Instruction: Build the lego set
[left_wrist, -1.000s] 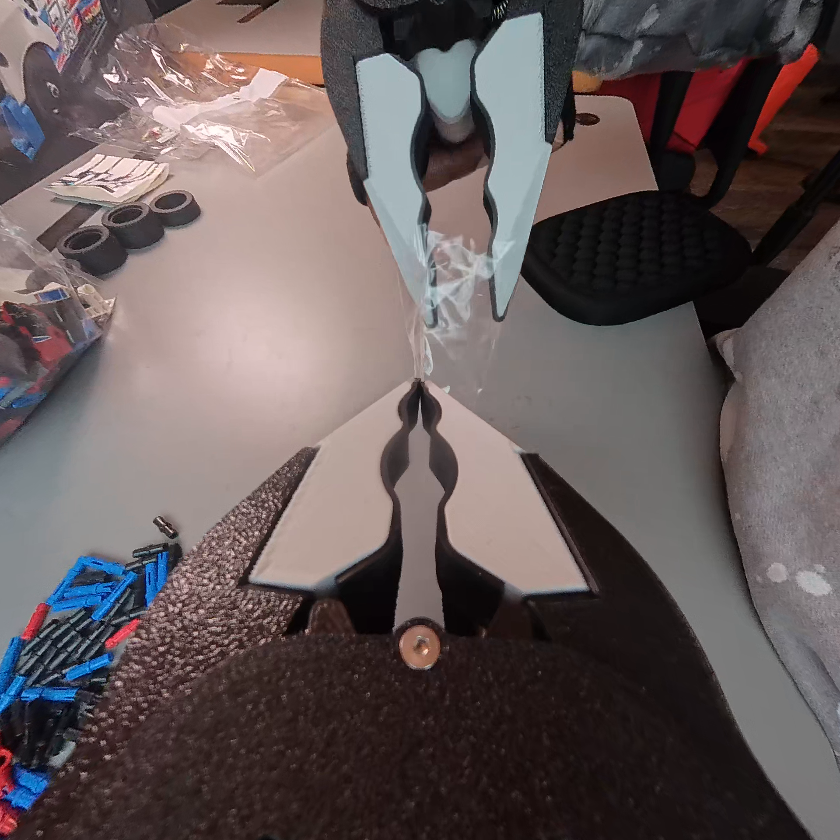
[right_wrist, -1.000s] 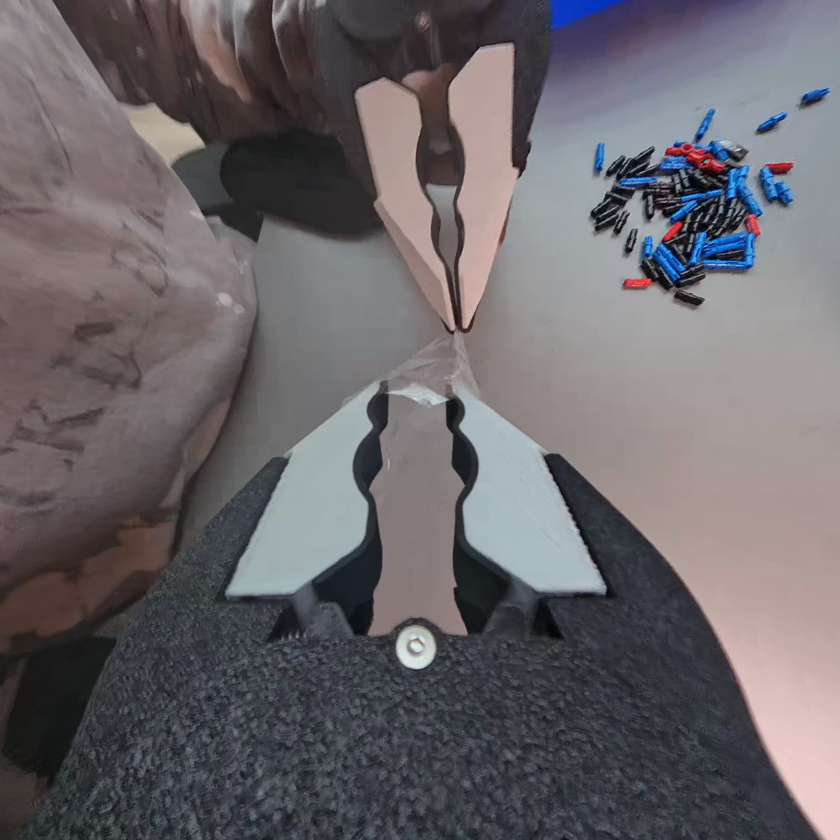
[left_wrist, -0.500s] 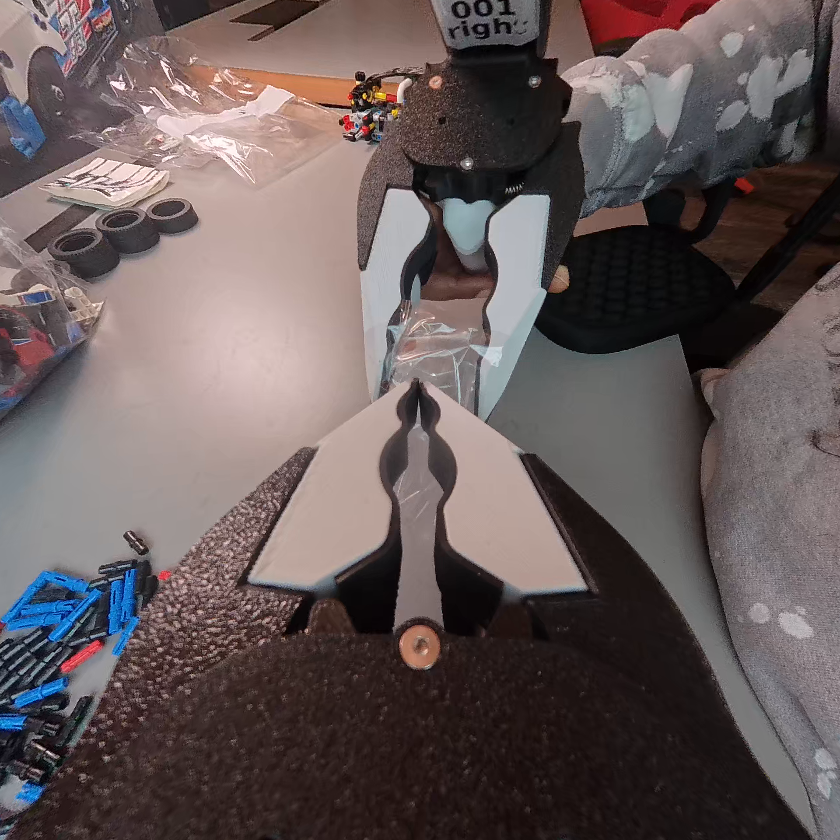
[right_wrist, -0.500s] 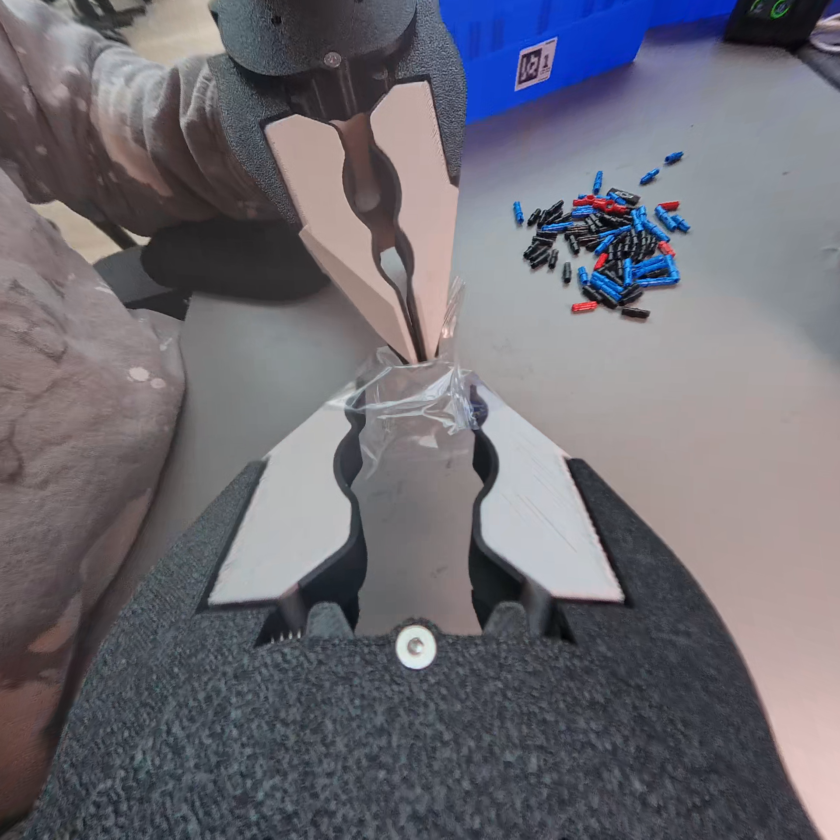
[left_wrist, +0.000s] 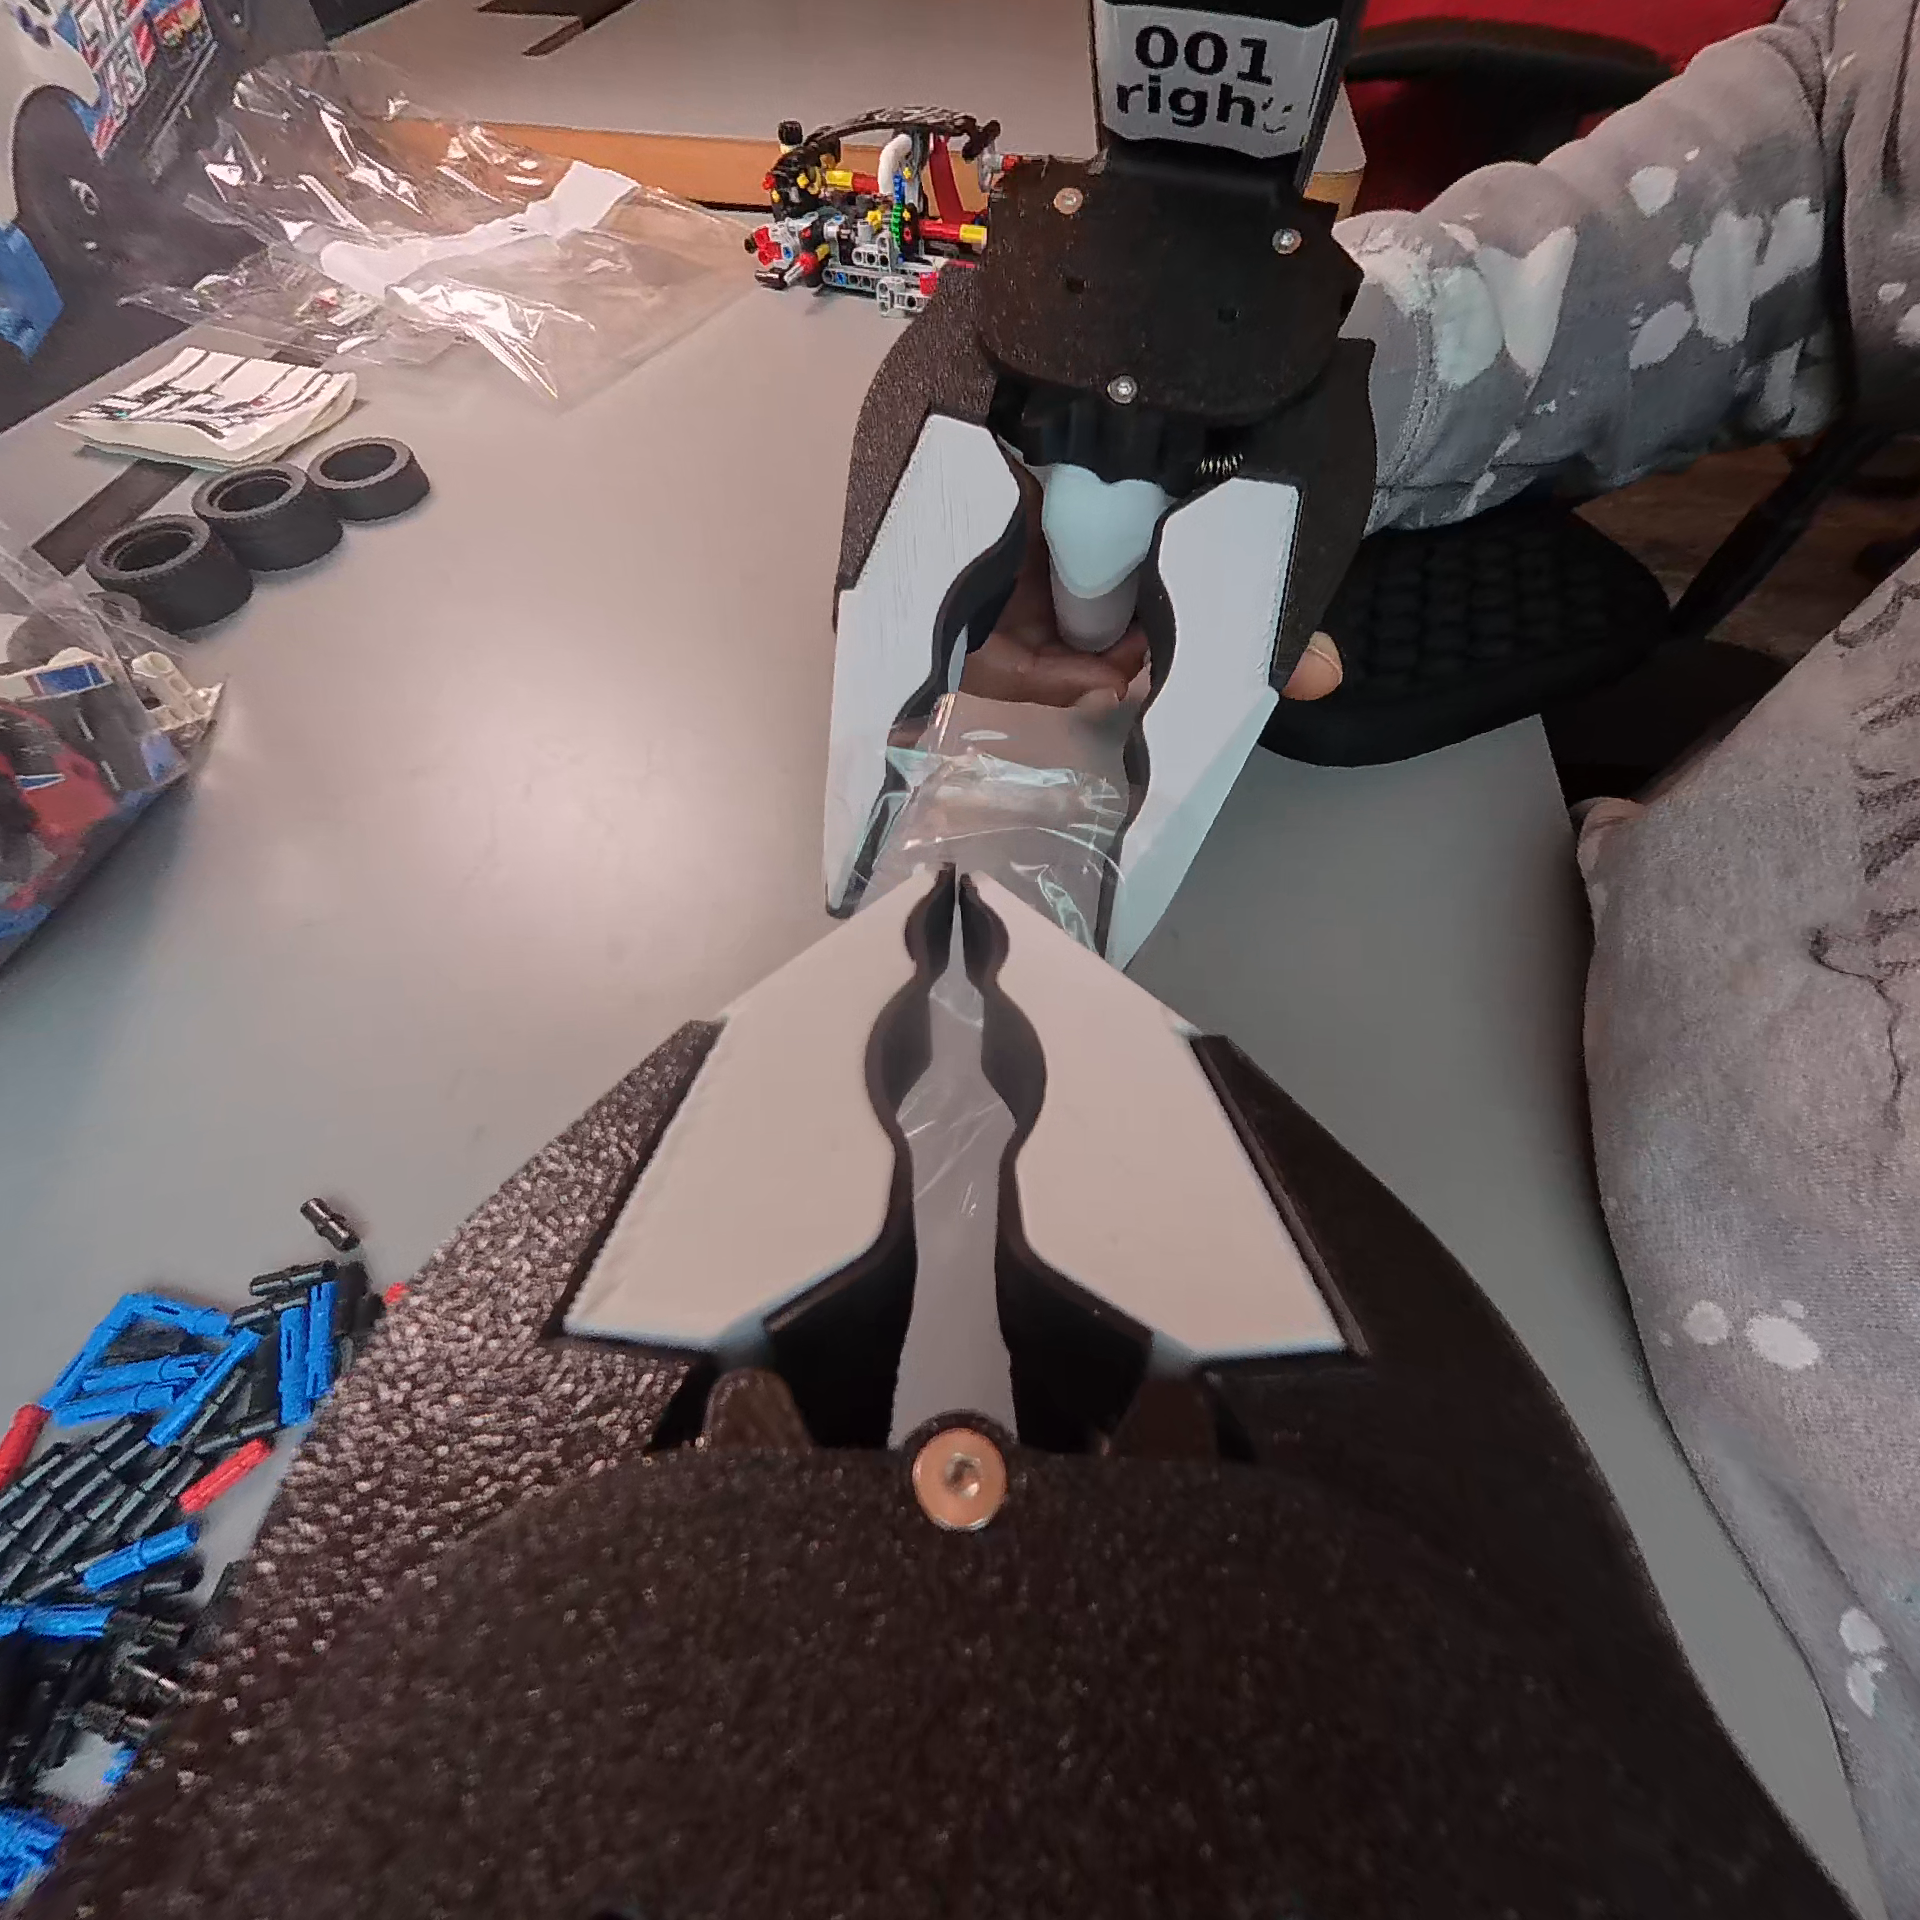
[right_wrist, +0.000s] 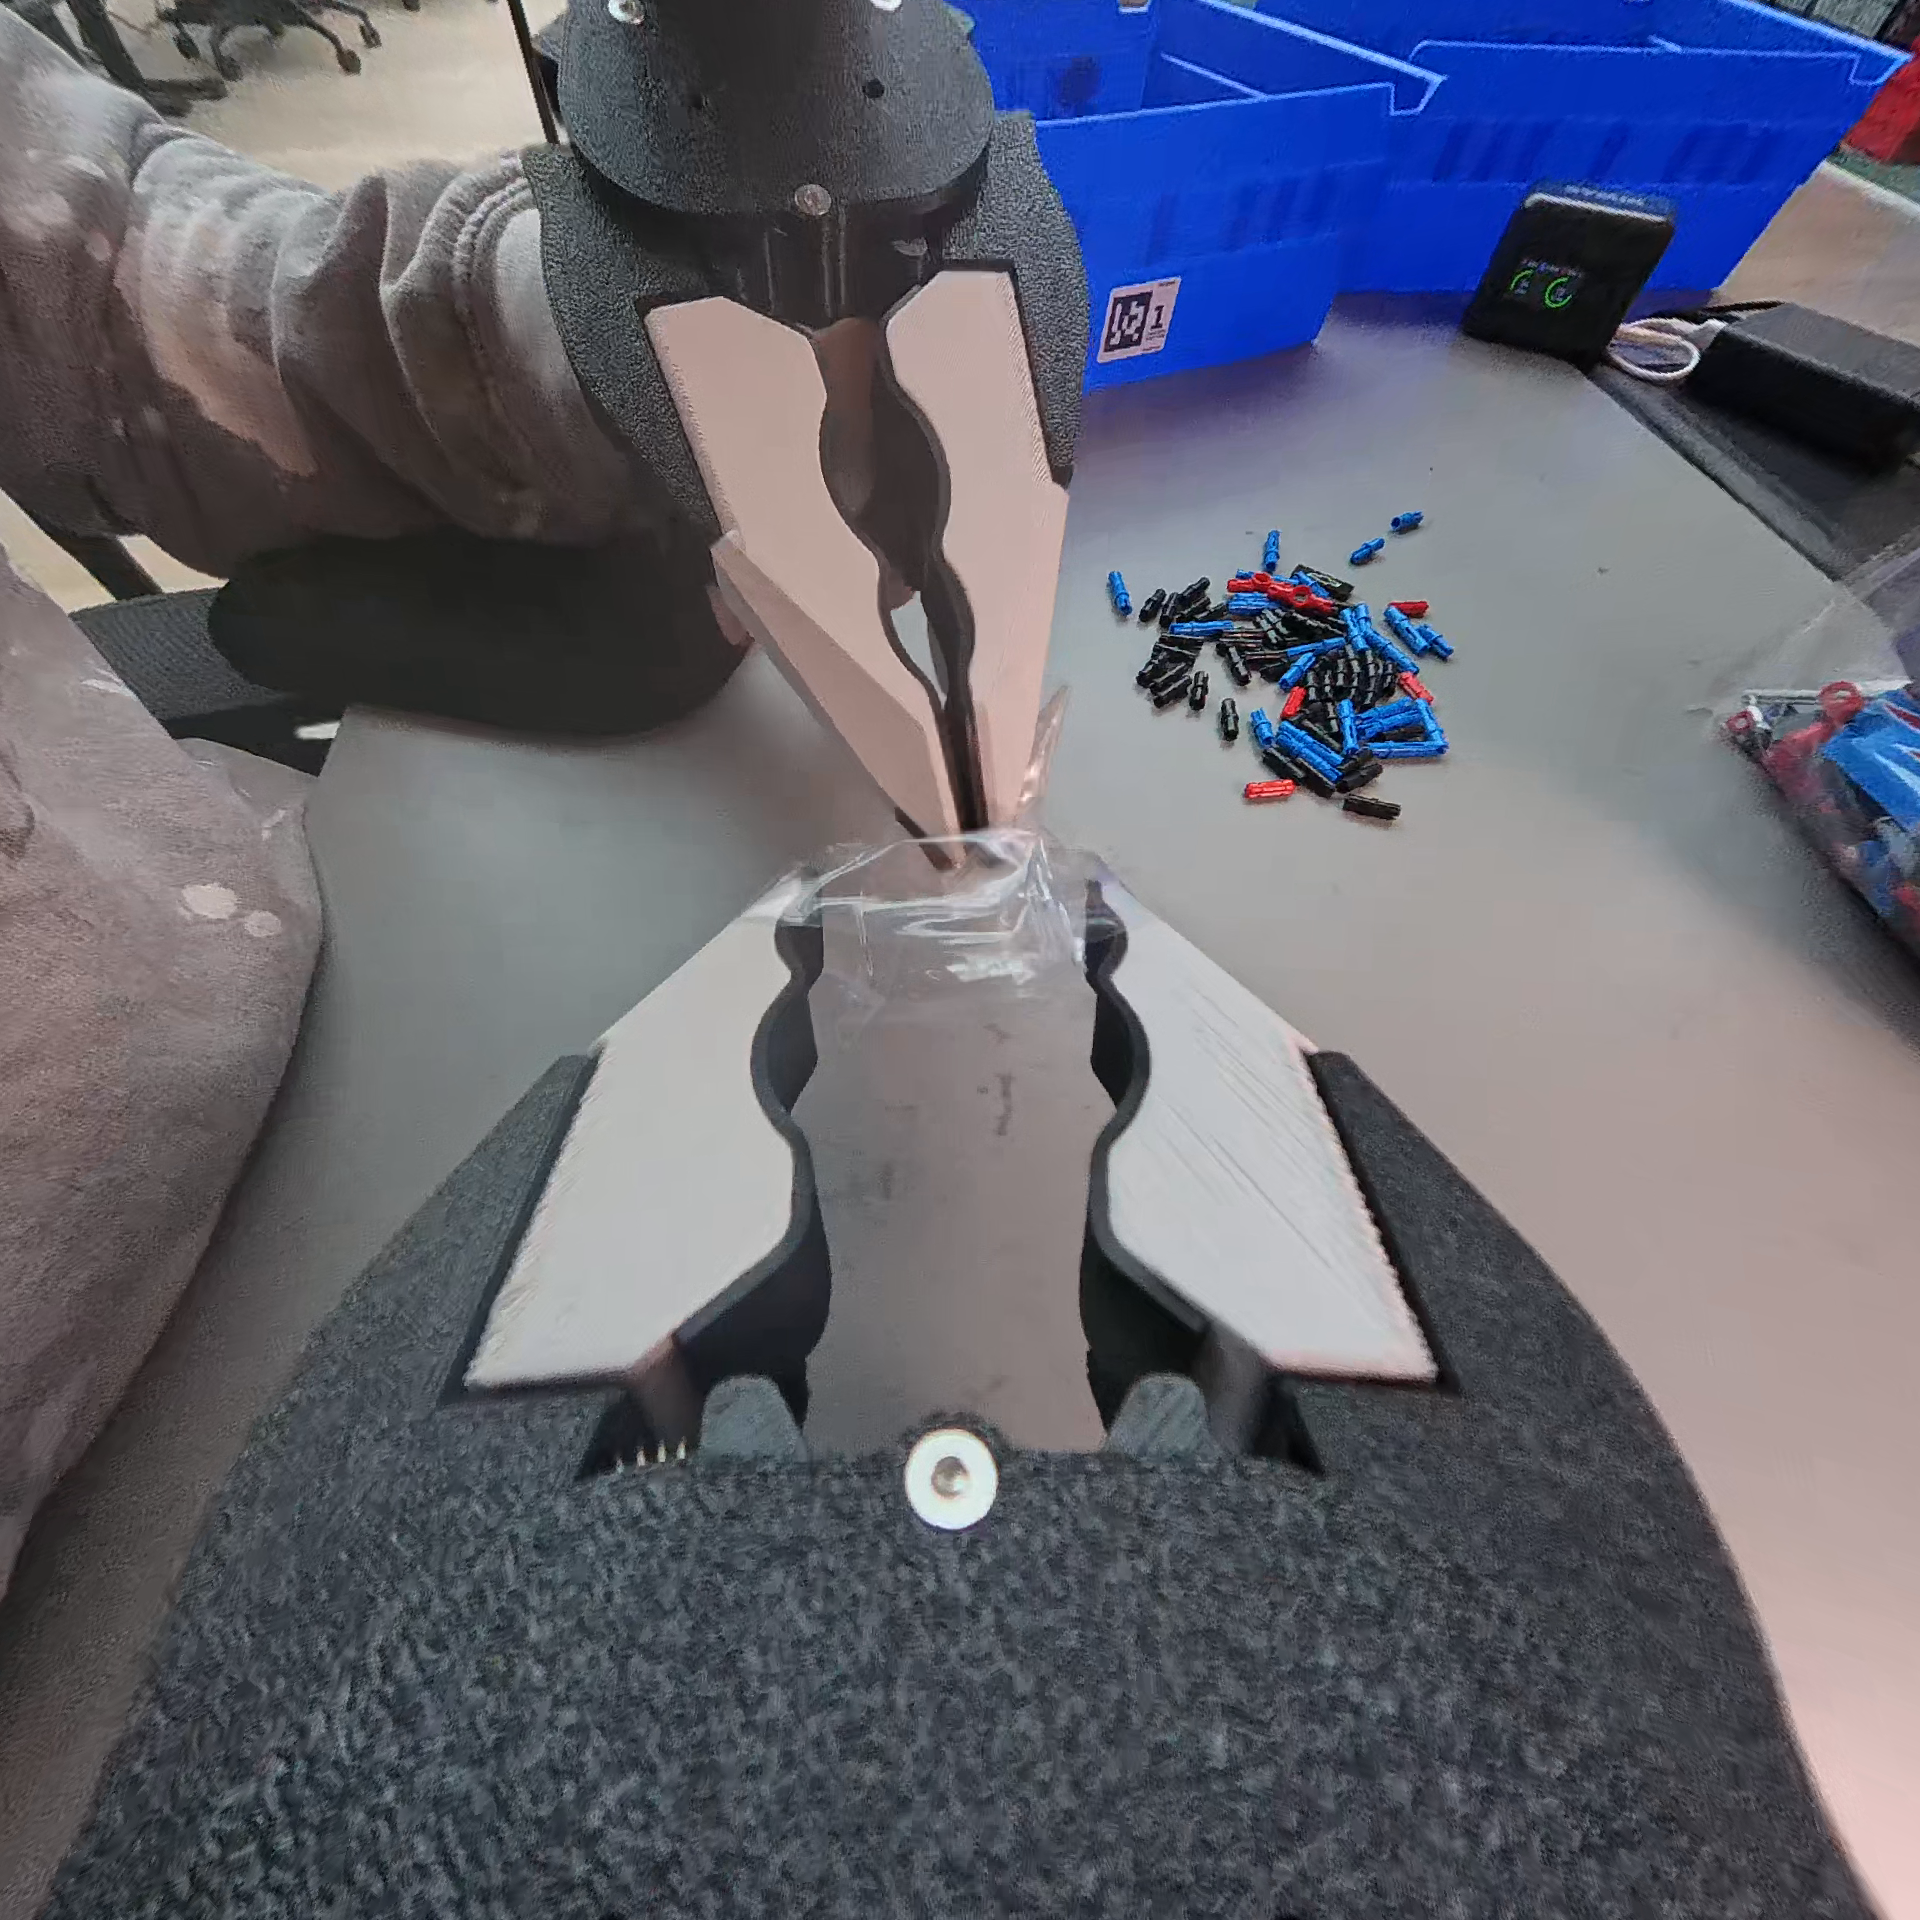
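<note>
Lego pins (right_wrist: 1299, 675) lie emptied; our left gripper (left_wrist: 954, 883) keeps pinching the clear bag (right_wrist: 935, 914), right gripper (right_wrist: 940, 920) now spread wider, releasing it.

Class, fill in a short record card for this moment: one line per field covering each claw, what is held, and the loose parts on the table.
left claw: shut on the clear plastic bag
right claw: open, fingers either side of the bag
bag: looks empty, crumpled
loose parts: pile of blue, black and red pins on the grey table
tyres: three black tyres in a row
partial model: small chassis at the table's far side
</note>
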